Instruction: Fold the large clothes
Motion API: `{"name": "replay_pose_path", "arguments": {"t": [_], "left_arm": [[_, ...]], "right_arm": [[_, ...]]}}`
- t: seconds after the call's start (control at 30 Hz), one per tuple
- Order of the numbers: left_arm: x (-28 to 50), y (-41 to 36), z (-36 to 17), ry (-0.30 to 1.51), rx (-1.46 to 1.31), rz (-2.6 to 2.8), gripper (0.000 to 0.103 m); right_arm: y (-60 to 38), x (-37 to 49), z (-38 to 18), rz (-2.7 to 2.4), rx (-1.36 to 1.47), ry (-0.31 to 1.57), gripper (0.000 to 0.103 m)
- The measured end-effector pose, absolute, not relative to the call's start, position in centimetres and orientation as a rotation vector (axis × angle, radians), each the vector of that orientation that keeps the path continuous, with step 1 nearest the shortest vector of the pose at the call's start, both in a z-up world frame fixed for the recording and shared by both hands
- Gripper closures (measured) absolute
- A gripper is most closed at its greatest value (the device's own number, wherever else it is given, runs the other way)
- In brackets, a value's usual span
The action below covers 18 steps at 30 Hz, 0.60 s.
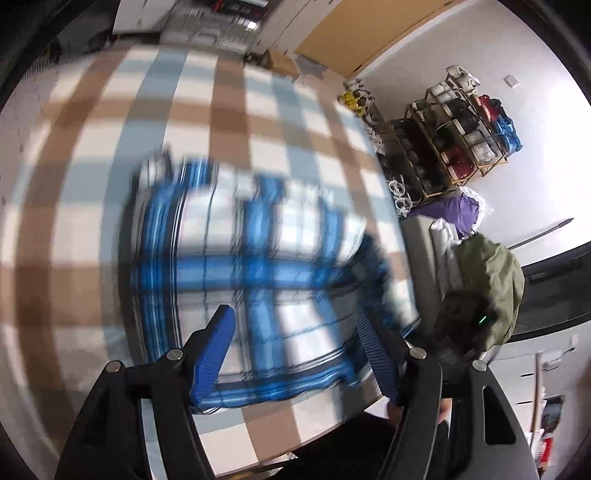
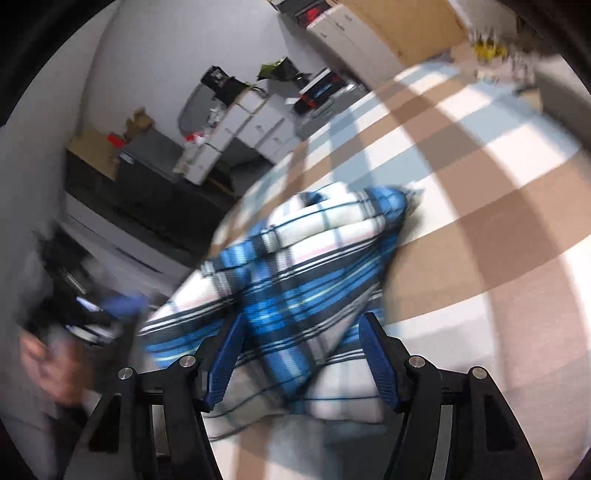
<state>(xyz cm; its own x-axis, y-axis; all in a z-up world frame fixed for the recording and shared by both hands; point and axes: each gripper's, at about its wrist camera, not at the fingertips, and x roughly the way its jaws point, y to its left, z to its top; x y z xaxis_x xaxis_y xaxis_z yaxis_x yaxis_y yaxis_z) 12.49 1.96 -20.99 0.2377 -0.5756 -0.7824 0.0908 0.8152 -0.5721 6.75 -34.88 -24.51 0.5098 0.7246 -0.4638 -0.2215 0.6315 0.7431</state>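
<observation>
A blue, white and black plaid garment (image 1: pixel 251 258) lies folded into a thick bundle on a table covered with a brown, pale blue and white checked cloth (image 1: pixel 92 155). Both views are motion blurred. My left gripper (image 1: pixel 295 317) is open, its blue fingers spread over the near edge of the garment. In the right wrist view the same garment (image 2: pixel 295 266) lies bunched between and ahead of my right gripper (image 2: pixel 303 325), which is open with nothing held. The other gripper and a hand show blurred at the left (image 2: pixel 74 321).
A wire shelf rack (image 1: pixel 454 136) with spools and boxes stands against the wall past the table's right edge. An olive green cloth (image 1: pixel 491 280) and a purple item (image 1: pixel 458 210) lie beside it. White drawers (image 2: pixel 258 125) and cardboard boxes (image 2: pixel 388 29) stand beyond the table.
</observation>
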Motion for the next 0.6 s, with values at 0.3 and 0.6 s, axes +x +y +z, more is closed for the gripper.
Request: {"name": "replay_pose_path", "arguments": {"t": [0.3, 0.6], "left_arm": [[11.0, 0.7, -27.6, 1.193, -0.442, -0.530, 0.039], [10.5, 1.6, -25.9, 1.201, -0.362, -0.588, 0.039]], "right_arm": [[-35.8, 8.1, -23.7, 0.664, 0.913, 0.814, 0.020], [-27.5, 16.8, -22.0, 0.382, 0.363, 1.191, 0.020]]}}
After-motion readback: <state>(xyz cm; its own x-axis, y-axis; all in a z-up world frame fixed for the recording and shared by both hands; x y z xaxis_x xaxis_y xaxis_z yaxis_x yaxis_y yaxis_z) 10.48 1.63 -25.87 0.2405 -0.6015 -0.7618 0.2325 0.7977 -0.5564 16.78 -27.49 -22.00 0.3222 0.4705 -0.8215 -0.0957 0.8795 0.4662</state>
